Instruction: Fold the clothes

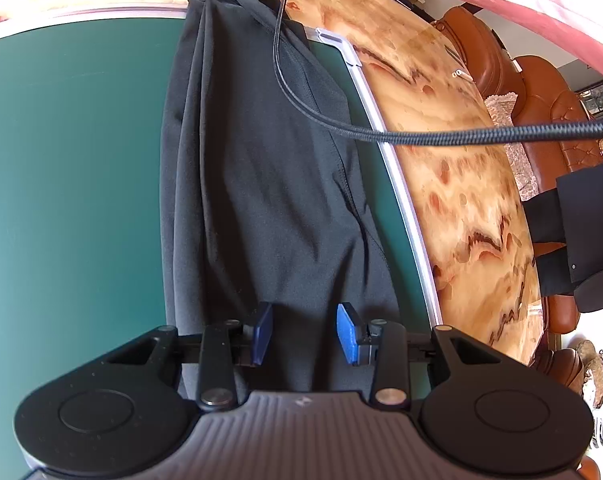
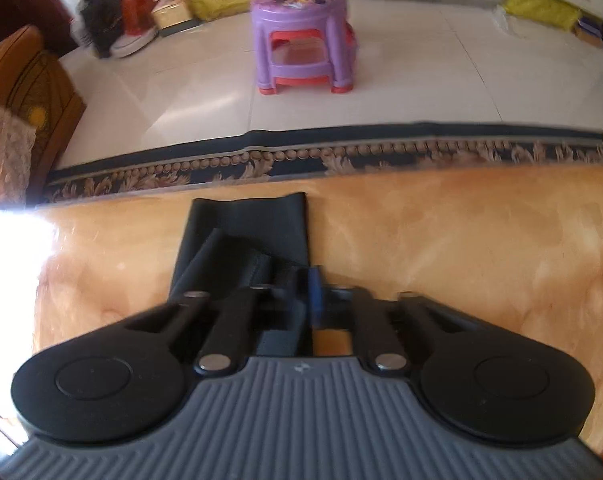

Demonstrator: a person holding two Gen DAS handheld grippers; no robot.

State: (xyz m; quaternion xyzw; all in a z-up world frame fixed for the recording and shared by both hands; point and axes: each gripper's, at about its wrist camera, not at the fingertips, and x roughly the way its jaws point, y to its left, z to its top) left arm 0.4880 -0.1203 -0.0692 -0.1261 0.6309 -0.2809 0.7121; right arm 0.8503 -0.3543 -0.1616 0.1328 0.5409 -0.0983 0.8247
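Between both grippers, a long dark grey fabric garment (image 1: 269,168) stretches along the worktop (image 2: 461,232).
Left gripper (image 1: 305,336) jaws stand open over it; right gripper (image 2: 307,300) jaws closed, pinching its end.

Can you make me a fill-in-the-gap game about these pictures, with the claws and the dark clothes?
1. The long dark grey garment lies partly on a flat mat coloured ____.
2. The pads on the left claw are coloured ____.
3. The right claw has its jaws ____.
4. The round plastic stool on the floor is mostly ____.

Missing words: green; blue; shut; purple
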